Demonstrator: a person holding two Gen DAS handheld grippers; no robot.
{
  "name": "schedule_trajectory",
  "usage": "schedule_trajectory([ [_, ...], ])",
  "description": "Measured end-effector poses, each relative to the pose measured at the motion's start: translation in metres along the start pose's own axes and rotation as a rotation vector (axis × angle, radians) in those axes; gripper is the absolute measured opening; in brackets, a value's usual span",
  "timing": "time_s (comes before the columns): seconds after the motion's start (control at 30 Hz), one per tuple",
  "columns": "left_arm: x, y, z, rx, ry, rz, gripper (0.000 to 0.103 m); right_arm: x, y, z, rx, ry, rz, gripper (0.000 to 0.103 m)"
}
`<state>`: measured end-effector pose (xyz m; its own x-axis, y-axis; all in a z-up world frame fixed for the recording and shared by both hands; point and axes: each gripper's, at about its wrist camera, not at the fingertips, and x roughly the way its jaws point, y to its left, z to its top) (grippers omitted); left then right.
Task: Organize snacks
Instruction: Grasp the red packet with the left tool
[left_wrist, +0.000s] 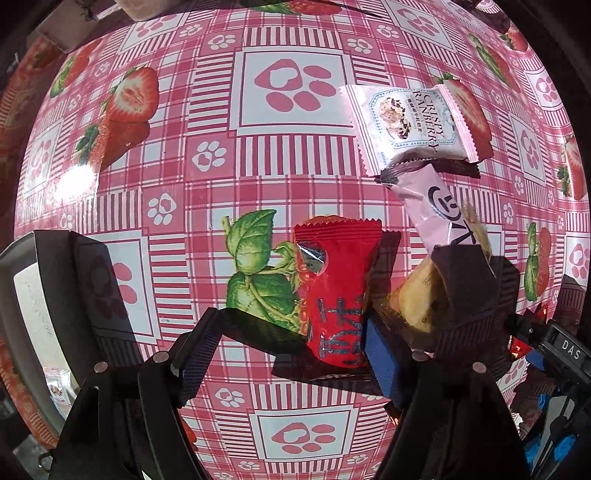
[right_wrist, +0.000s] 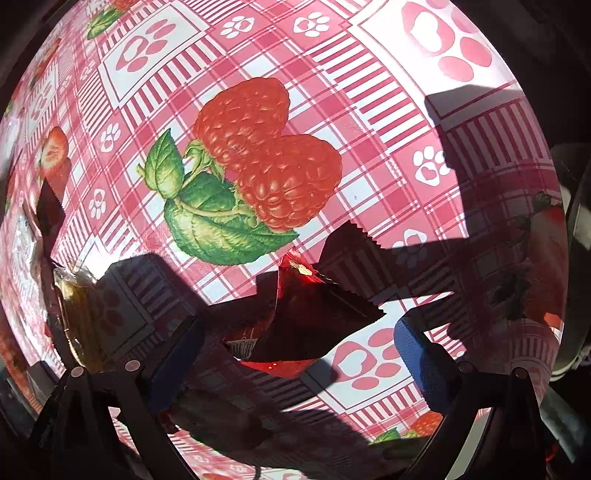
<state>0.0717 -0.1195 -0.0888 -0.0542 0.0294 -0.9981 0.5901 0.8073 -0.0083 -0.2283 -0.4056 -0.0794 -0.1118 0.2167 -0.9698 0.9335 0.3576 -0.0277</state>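
Observation:
In the left wrist view a red snack packet (left_wrist: 338, 291) lies on the pink strawberry tablecloth between the fingers of my open left gripper (left_wrist: 291, 350), close against the right blue pad. Beside it lie a yellow clear-wrapped snack (left_wrist: 417, 295), a pink stick packet (left_wrist: 436, 210) and a white Crispy Cranberry packet (left_wrist: 410, 122). In the right wrist view my right gripper (right_wrist: 295, 339) is open around a red packet (right_wrist: 295, 317) in shadow, not touching it. The yellow snack (right_wrist: 79, 314) shows at the left.
A grey-white box or tray (left_wrist: 26, 295) stands at the left edge of the left wrist view. The other gripper's black body (left_wrist: 561, 354) is at the lower right. The tablecloth (right_wrist: 258, 158) stretches ahead of the right gripper.

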Motion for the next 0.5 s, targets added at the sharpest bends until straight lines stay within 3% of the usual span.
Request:
schedule_trajectory([
  [0.1,0.001,-0.011,0.005,0.037,-0.024,0.013,0.080,-0.005,-0.008,0.017,-0.002,-0.006,0.001,0.103],
  [0.2,0.001,-0.020,0.010,0.054,-0.036,0.021,0.080,0.010,0.009,-0.018,-0.023,0.019,-0.005,0.103],
  [0.27,0.001,-0.023,0.013,0.063,-0.039,0.025,0.079,0.007,0.007,-0.011,-0.025,0.039,-0.006,0.103],
  [0.37,-0.004,-0.034,0.016,0.095,-0.055,0.017,0.065,0.009,0.022,-0.015,-0.059,-0.009,0.006,0.103],
  [0.43,-0.015,-0.032,0.007,0.123,-0.066,0.018,0.042,0.008,0.037,-0.017,-0.117,-0.043,-0.031,0.089],
  [0.47,-0.019,-0.035,0.003,0.133,-0.067,0.024,0.036,0.006,0.042,-0.020,-0.148,-0.059,-0.036,0.085],
  [0.5,-0.021,-0.036,0.002,0.137,-0.066,0.026,0.027,0.003,0.047,-0.022,-0.179,-0.076,-0.040,0.075],
])
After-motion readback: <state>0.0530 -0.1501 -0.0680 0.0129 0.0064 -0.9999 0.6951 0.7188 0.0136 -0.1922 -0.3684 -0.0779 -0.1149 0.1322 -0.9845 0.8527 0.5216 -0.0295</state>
